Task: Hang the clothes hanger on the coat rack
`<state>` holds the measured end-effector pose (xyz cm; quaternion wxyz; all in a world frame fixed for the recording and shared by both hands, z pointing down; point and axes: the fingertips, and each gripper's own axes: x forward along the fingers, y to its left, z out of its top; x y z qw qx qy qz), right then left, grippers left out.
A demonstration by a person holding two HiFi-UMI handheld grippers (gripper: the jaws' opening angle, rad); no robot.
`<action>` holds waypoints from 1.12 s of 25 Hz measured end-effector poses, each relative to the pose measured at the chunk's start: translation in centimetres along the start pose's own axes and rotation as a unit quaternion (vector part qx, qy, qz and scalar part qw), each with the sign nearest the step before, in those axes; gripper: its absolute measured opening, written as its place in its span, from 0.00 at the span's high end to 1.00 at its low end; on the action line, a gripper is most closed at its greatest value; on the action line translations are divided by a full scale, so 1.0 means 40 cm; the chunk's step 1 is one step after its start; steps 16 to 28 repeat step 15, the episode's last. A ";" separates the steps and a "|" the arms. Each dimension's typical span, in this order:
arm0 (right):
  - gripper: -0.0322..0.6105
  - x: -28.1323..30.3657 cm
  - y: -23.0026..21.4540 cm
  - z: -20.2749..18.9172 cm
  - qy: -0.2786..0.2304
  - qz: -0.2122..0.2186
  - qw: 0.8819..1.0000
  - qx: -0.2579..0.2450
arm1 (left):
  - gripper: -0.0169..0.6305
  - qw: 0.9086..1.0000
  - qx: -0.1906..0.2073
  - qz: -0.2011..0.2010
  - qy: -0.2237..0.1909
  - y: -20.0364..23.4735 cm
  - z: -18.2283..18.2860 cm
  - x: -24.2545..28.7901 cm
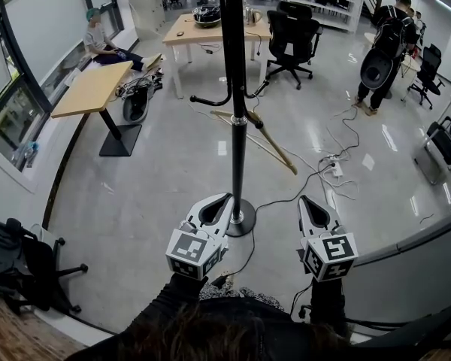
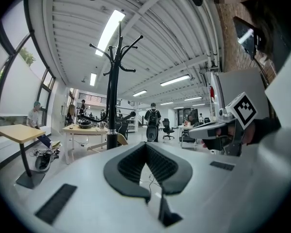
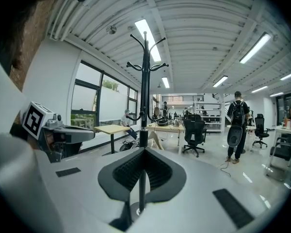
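Clothes hanger (image 1: 264,137) hangs on coat rack (image 1: 234,89) lower hook, at 1 o'clock of pole. L gripper (image 1: 226,199) & R gripper (image 1: 304,200): jaws pressed together, empty, held clear at 6 o'clock (task looks done).

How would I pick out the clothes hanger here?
Find the tall black coat rack standing mid-floor. At its lower hooks hangs the clothes hanger, tilted. It is the only pale wooden triangle on that black stand.
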<state>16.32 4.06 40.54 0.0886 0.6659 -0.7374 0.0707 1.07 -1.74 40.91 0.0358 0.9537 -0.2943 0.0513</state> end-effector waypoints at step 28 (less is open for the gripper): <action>0.94 0.030 -0.005 -0.026 0.017 0.002 1.000 0.003 | 0.96 1.000 -0.015 -0.002 0.005 0.022 -0.023 0.022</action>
